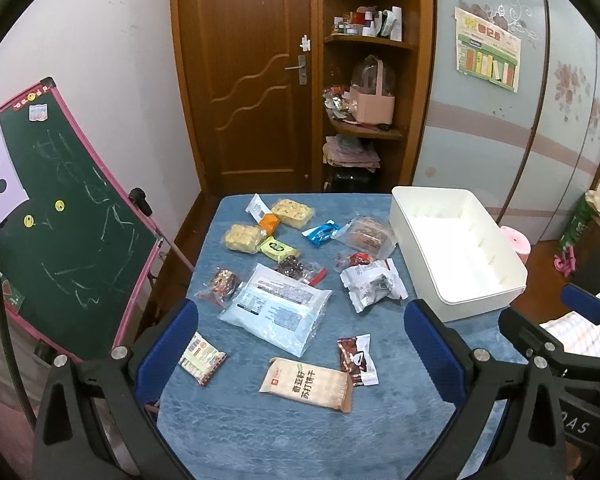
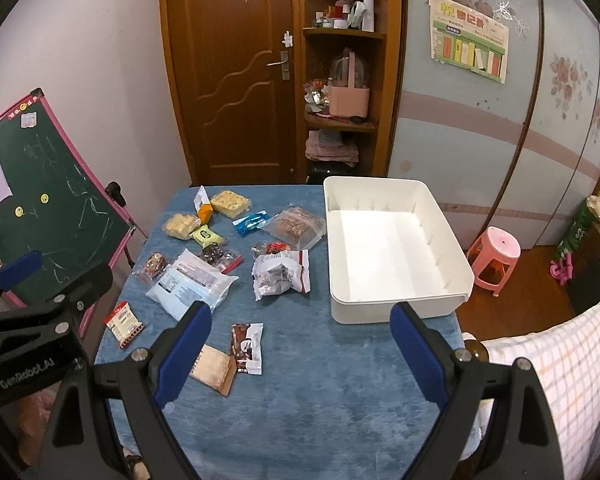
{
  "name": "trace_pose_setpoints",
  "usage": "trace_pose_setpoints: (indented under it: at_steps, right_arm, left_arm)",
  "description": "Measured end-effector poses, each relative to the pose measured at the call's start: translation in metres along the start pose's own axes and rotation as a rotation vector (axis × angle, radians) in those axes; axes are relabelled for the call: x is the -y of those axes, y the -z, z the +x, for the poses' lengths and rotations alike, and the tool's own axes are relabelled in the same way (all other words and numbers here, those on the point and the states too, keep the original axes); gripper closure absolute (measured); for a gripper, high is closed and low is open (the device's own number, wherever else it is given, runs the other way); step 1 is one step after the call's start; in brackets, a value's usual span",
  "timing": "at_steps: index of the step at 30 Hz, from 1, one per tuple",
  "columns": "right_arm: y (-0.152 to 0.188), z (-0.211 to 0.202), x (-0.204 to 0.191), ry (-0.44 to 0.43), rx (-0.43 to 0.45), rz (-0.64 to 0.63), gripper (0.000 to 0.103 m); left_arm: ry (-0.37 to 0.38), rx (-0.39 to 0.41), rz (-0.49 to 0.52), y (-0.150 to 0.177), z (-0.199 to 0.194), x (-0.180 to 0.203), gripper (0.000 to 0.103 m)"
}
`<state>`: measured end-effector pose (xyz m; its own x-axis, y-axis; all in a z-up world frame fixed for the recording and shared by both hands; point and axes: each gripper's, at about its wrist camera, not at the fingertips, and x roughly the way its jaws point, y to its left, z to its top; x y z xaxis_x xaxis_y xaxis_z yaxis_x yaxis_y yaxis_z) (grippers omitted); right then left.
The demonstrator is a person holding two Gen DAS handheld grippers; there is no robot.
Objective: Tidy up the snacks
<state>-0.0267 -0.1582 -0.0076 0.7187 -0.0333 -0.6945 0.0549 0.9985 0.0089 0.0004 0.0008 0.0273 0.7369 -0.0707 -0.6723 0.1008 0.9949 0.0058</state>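
Snacks lie scattered over the blue-covered surface (image 1: 300, 432), mostly on its left and middle, with a white bin (image 2: 396, 240) standing on the right side, its long axis running from the near edge toward the far wall and its inside bare. The largest packet, a pale blue pouch (image 1: 275, 308), lies flat near the middle, its long axis slanting from far left to near right. Right of it sits a crumpled white wrapper (image 1: 374, 284), close to the bin's left wall. Nearest the left gripper (image 1: 300, 344), a tan cracker pack (image 1: 308, 384) lies with its long axis across the surface, tilted slightly down to the right. Just beside its right end, a brown-and-white bar (image 1: 358, 360) points roughly away from the camera. Two yellow biscuit blocks (image 1: 291, 212) rest toward the far edge, with a small blue candy packet (image 1: 320, 234) to their right. The left gripper's jaws are spread wide, grasping nothing, above the near part of the surface. The right gripper (image 2: 300, 348) hangs likewise with jaws released and empty, near the bin's front wall.
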Motion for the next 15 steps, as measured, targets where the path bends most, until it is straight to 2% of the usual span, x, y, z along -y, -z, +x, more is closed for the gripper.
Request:
trace_pose_setpoints:
  at_steps: [4, 10, 15]
  right_arm:
    - [-0.007, -0.001, 0.003, -0.021, 0.004, 0.011, 0.011]
    - [-0.018, -0.010, 0.001, 0.014, 0.056, -0.026, 0.011]
    - [-0.025, -0.015, 0.003, -0.036, 0.068, -0.033, 0.011]
  left_arm:
    - [-0.008, 0.006, 0.008, -0.005, 0.000, -0.002, 0.001]
    - [-0.019, 0.009, 0.028, -0.010, 0.000, 0.000, 0.001]
    - [-0.016, 0.012, 0.031, -0.013, -0.002, -0.001, 0.001]
